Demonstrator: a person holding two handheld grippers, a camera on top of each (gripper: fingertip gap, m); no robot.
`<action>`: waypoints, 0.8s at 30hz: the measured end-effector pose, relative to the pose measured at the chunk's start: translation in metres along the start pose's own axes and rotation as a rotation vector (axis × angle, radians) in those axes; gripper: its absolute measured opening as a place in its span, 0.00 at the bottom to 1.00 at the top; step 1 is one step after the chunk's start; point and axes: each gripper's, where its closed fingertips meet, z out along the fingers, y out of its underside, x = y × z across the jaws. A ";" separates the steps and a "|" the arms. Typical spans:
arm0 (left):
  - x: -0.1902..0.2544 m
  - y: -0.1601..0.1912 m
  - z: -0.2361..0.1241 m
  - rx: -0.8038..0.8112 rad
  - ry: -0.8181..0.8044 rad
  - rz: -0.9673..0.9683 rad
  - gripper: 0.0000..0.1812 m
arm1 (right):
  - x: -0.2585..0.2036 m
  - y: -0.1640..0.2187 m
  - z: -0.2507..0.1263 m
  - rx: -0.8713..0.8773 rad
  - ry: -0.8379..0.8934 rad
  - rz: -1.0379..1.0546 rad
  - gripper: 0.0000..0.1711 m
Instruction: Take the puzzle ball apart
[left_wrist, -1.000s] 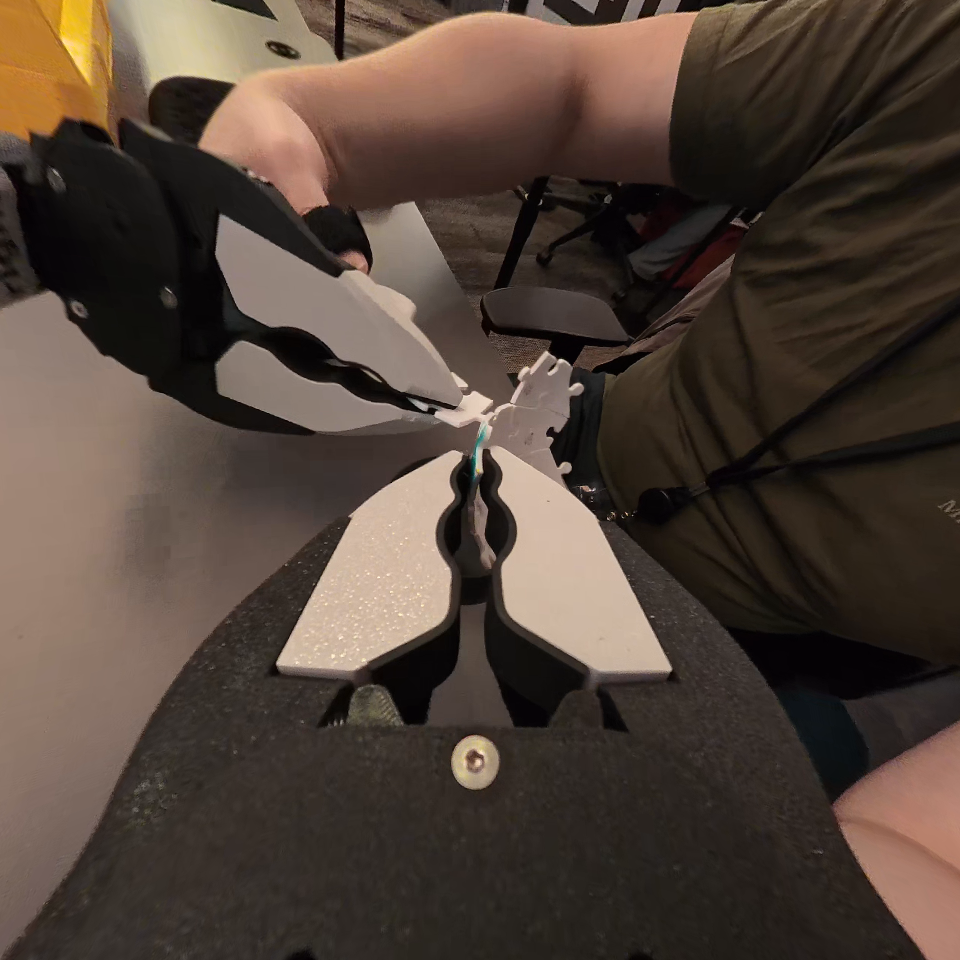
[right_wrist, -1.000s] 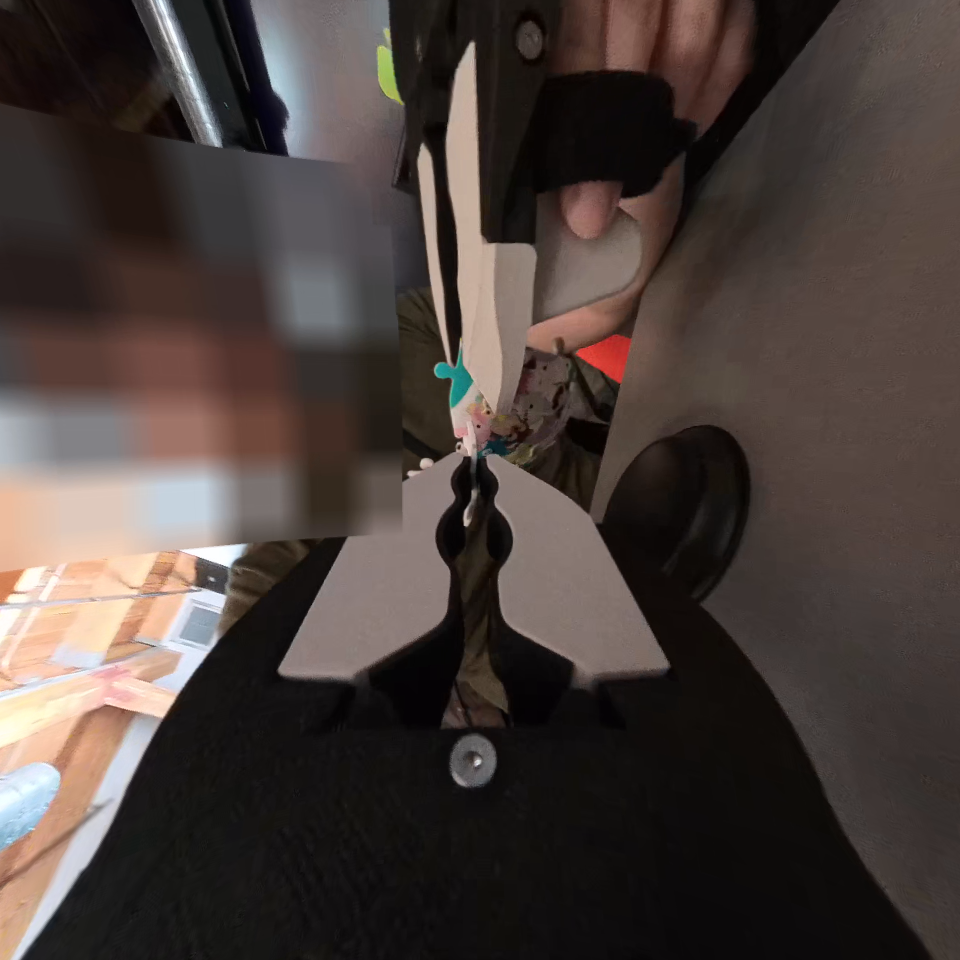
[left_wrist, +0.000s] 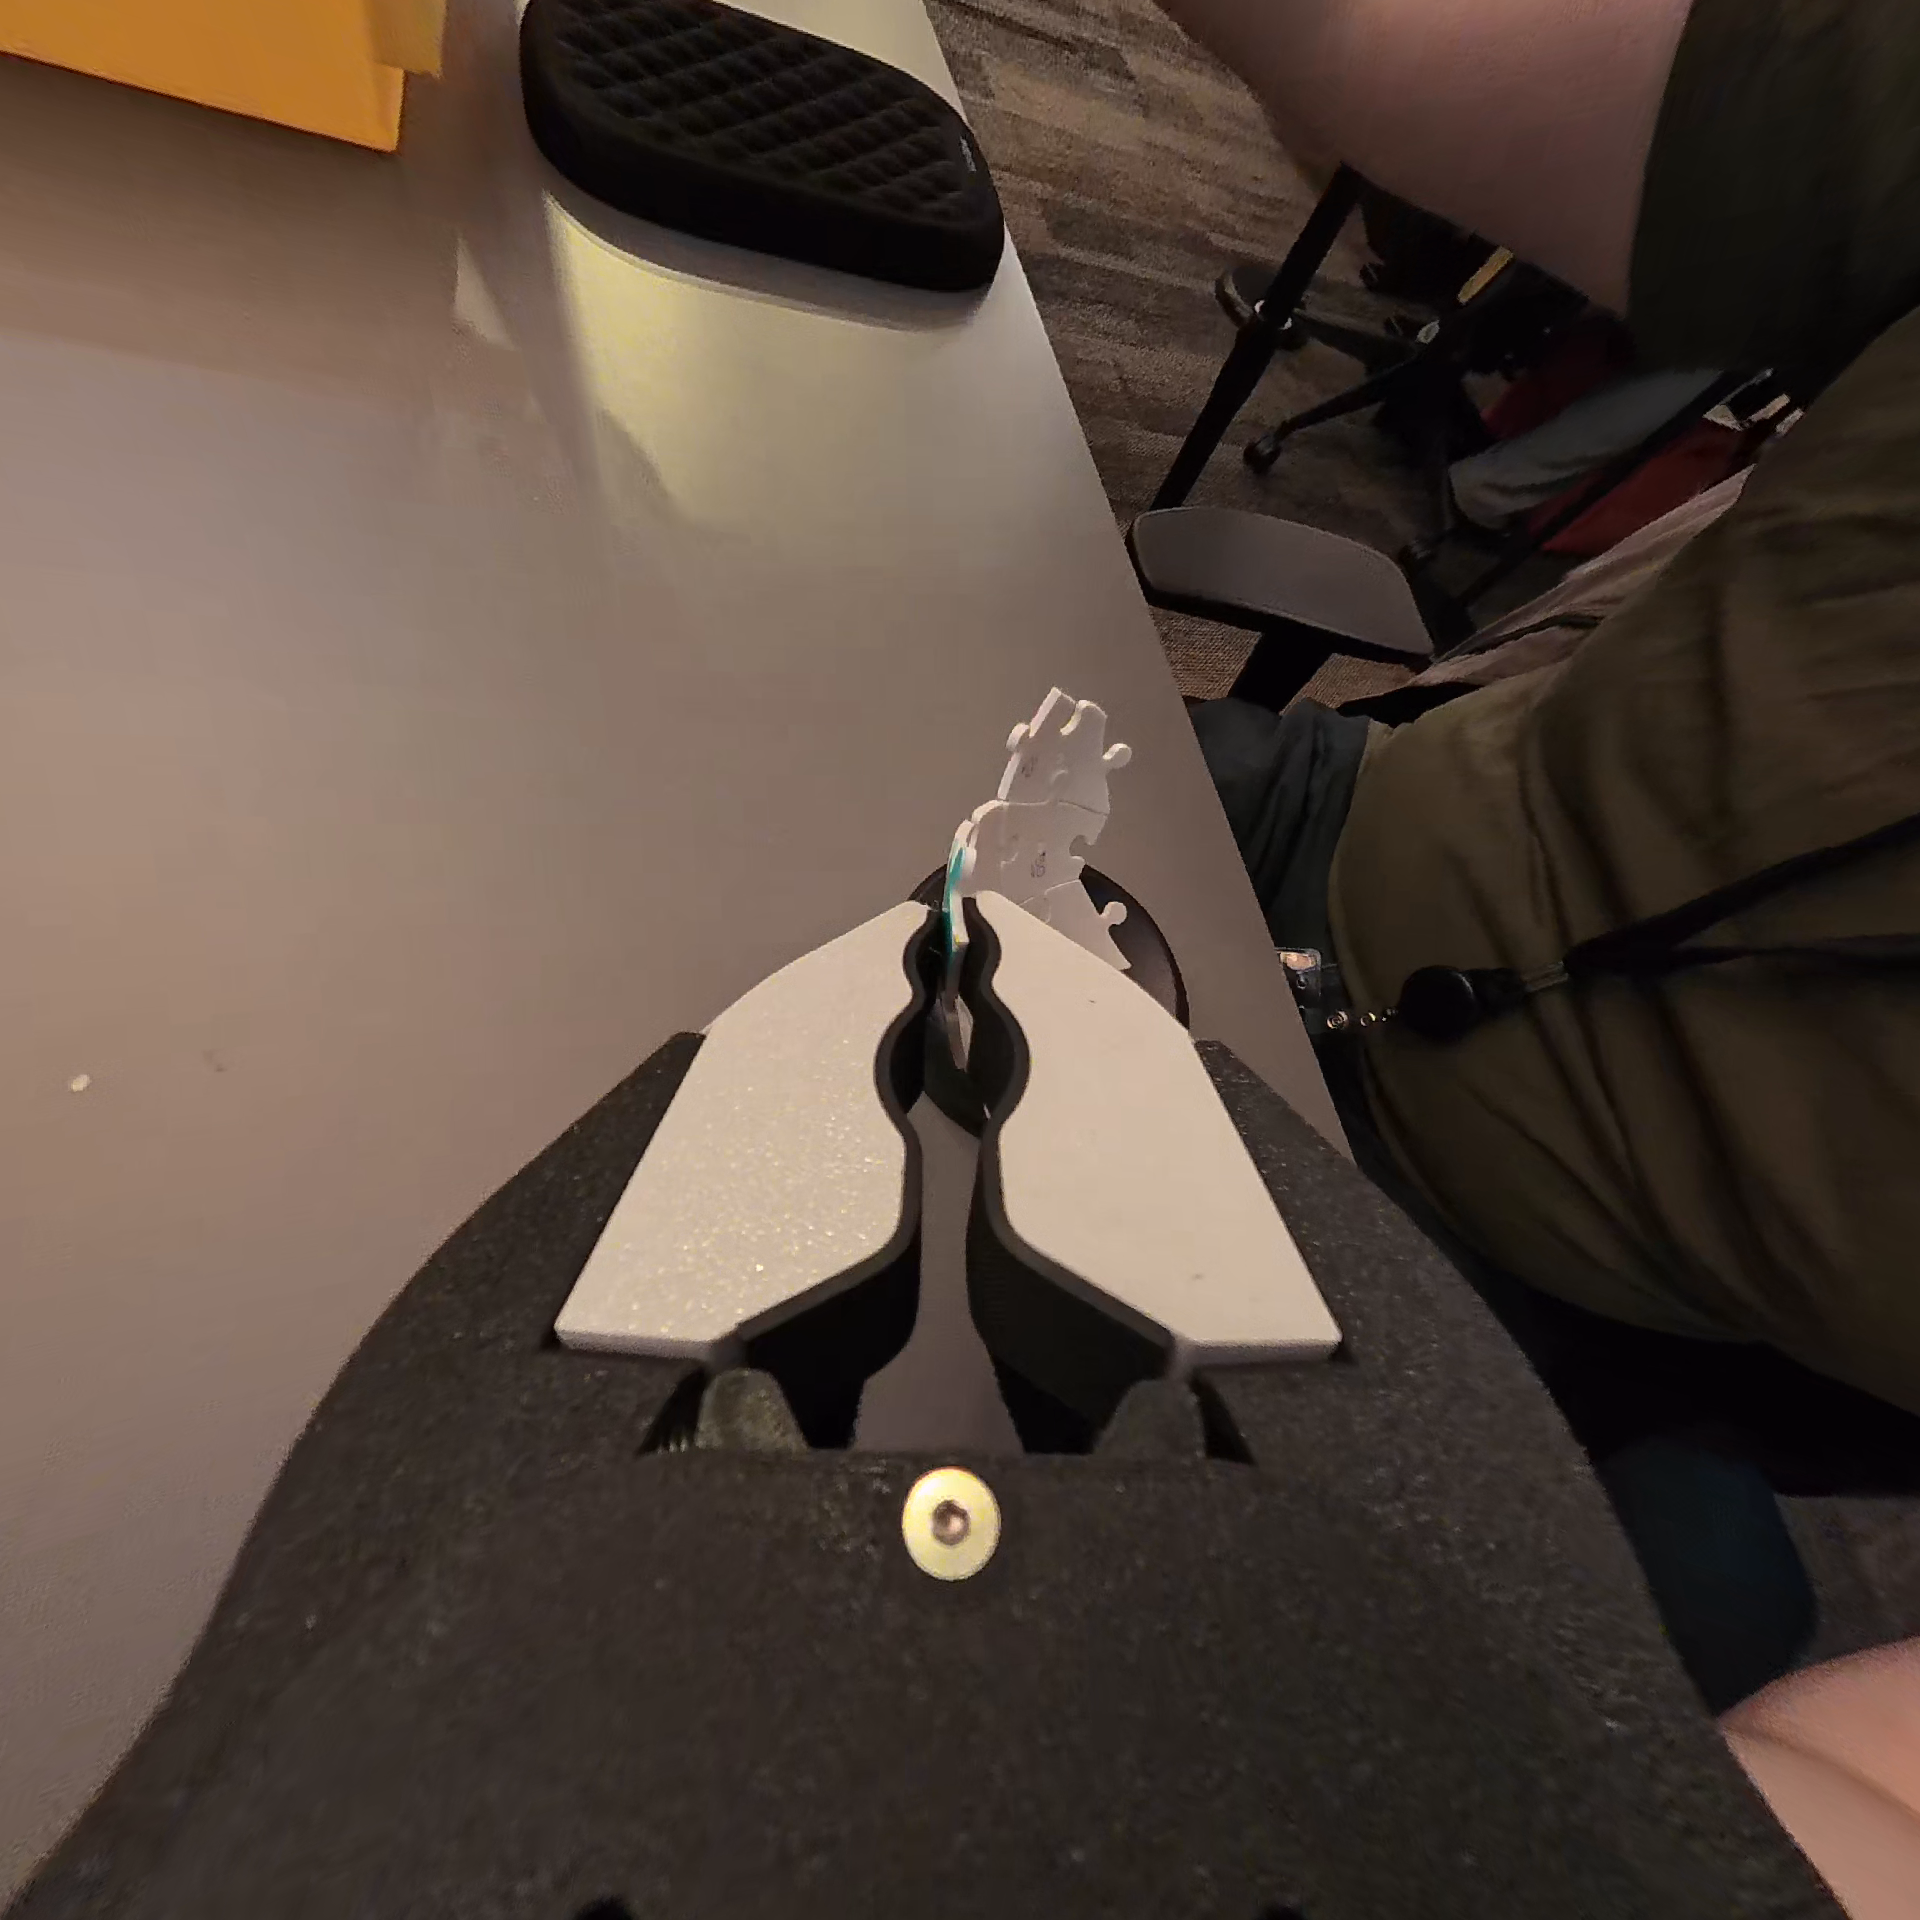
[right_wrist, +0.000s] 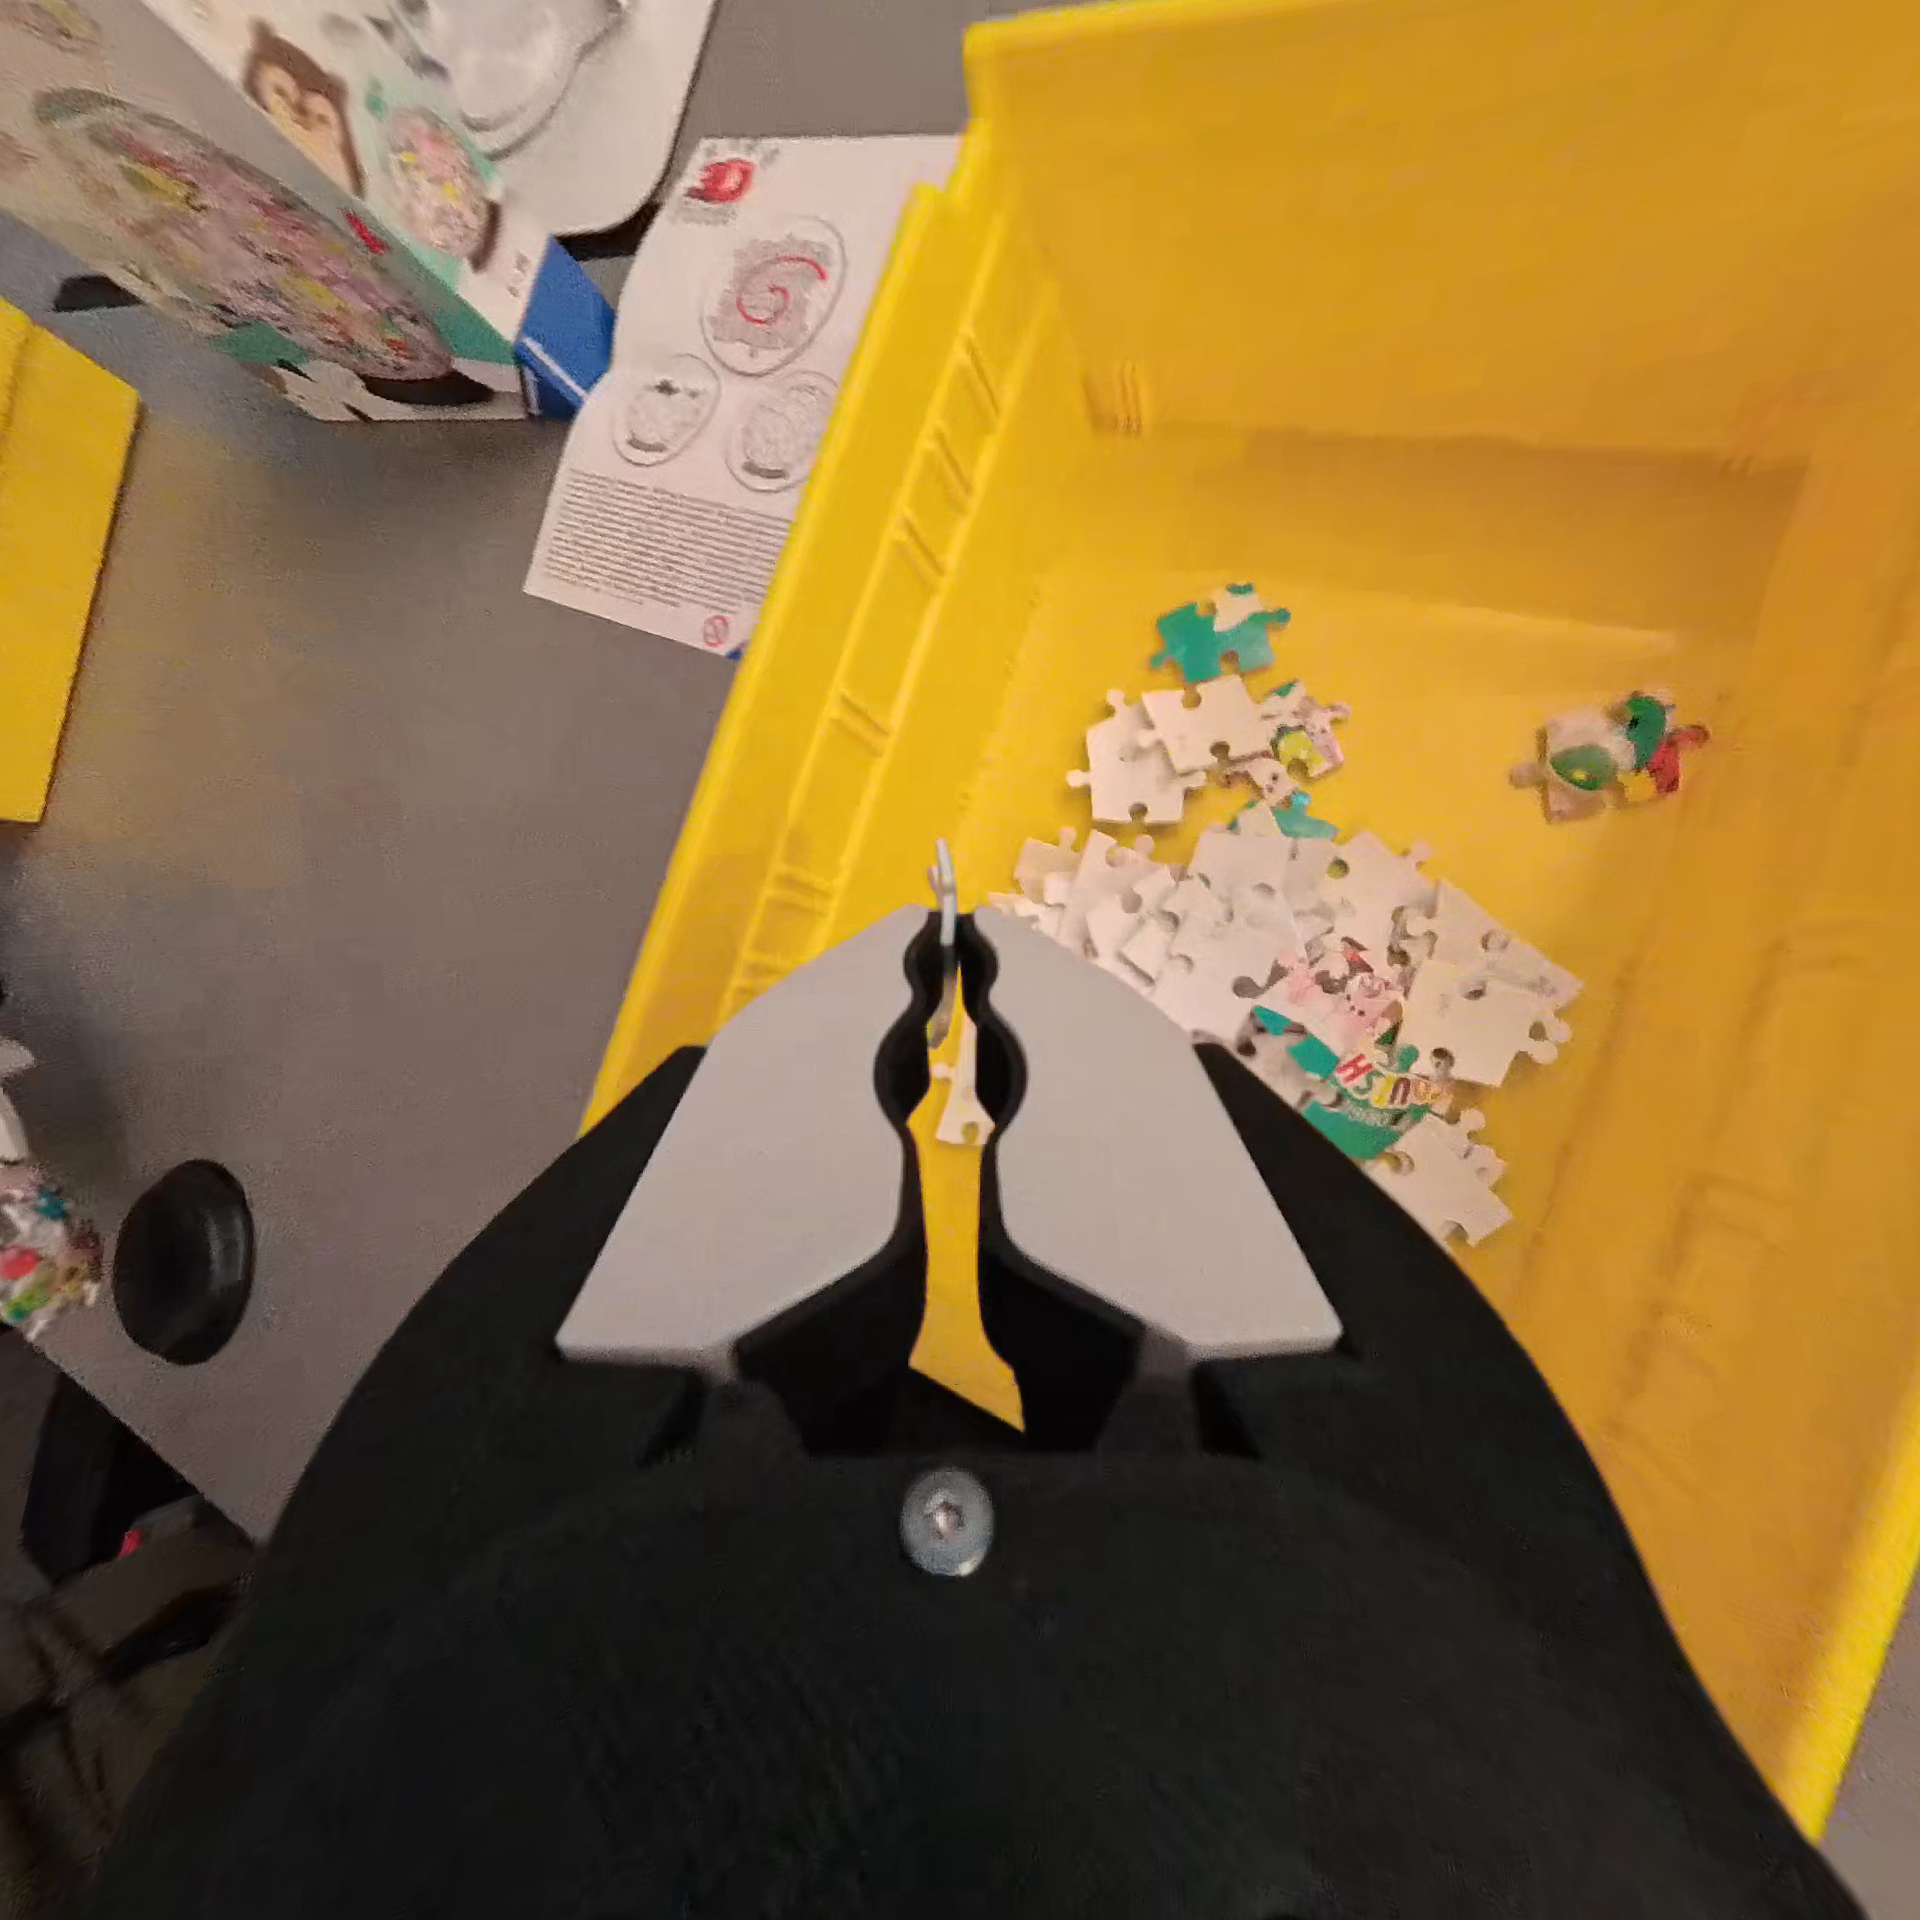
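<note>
Swung over the yellow bin (right_wrist: 1351, 364), right gripper (right_wrist: 951, 914) grips one piece (right_wrist: 943, 883).

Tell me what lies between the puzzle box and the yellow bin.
In the right wrist view, a printed instruction sheet lies on the grey table between the puzzle box and the yellow bin, its corner reaching the bin's wall.

A grey counter (left_wrist: 416, 623) fills the near ground. Beyond its edge lies patterned carpet (left_wrist: 1101, 187), with a black-legged office chair (left_wrist: 1278, 587) standing there under warm, dim light.
</note>
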 end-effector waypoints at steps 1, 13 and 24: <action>-0.001 0.001 0.001 -0.003 -0.002 -0.004 0.01 | 0.009 0.007 0.007 -0.018 0.029 0.014 0.02; -0.030 -0.001 -0.008 0.073 -0.090 -0.188 0.01 | -0.146 0.001 -0.017 0.442 0.108 -0.524 0.16; -0.043 0.002 -0.011 0.063 -0.172 -0.216 0.01 | -0.325 0.154 0.098 -0.102 -0.527 -0.498 0.16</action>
